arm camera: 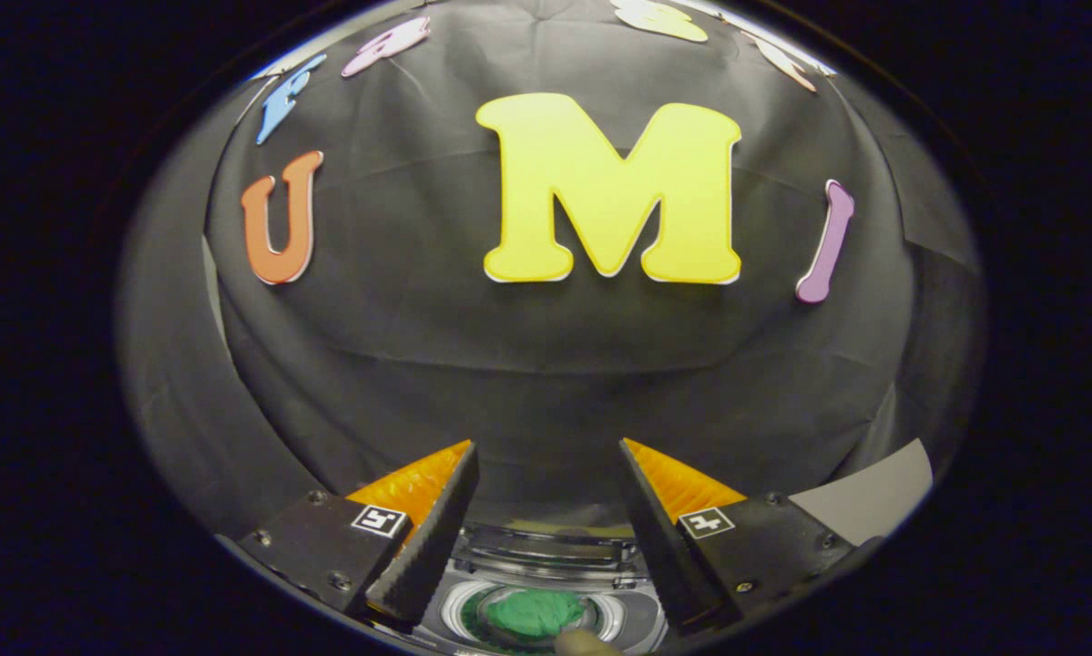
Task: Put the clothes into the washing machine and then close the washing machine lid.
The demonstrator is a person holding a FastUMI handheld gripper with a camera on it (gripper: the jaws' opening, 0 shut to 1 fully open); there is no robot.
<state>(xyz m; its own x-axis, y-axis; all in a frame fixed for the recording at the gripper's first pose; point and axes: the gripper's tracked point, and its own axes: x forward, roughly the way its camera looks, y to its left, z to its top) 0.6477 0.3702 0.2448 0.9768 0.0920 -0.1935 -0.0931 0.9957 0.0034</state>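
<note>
gripper (546, 456) with two wedge-shaped ribbed fingers, screwed dark mounts, small square black-and-white marker tags

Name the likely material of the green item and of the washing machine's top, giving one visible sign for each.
The green item, seen low between the open fingers of the gripper, looks like soft cloth: matte, rumpled, no hard edge. The washing machine top looks like smooth moulded plastic, perhaps partly clear, since it shows glossy highlights and crisp ridges. Both are small here, so this is tentative.

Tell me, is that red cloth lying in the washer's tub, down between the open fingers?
Not red: the gripper view shows a green cloth in the washer tub, low between the gripper's open fingers, which hold nothing.
</note>
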